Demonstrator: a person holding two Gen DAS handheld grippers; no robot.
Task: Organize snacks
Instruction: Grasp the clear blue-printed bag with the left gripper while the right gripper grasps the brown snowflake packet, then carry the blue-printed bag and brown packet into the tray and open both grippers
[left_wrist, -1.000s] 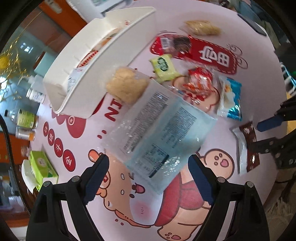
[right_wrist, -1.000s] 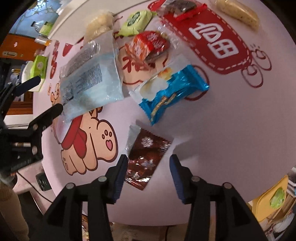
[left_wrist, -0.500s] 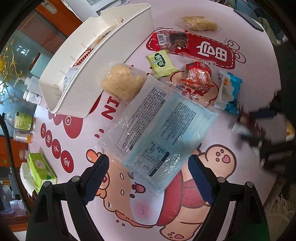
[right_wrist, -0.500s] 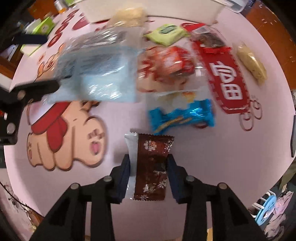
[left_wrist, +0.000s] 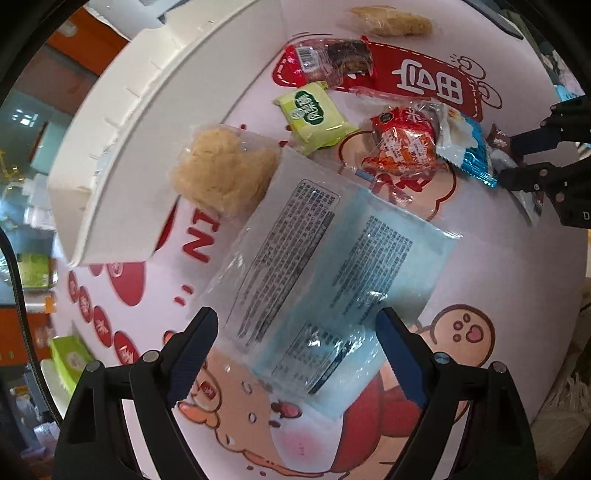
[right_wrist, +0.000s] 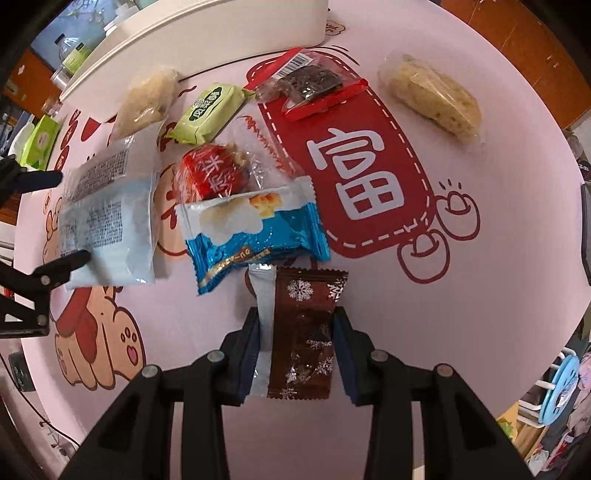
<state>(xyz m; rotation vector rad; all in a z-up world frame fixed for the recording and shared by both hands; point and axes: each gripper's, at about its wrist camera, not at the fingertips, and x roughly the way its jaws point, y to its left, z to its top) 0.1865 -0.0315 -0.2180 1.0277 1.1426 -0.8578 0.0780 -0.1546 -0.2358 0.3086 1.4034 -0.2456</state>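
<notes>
Sorting the loose snacks is at the pick-up step. The right gripper (right_wrist: 297, 343) has just been closing, and its blue pads now clamp the flat brown foil packet with white snowflakes (right_wrist: 304, 332) from both sides, just below the blue-and-white foil snack bag (right_wrist: 255, 236) on the pink printed table (right_wrist: 461, 314). The left gripper (left_wrist: 297, 354) hangs with jaws wide apart over the large clear-and-pale-blue plastic pouch (left_wrist: 325, 273), not touching it. Next, I judge, the brown packet must go to the long white divided tray (left_wrist: 147, 122) beyond the snacks, clearing its rim before release.
</notes>
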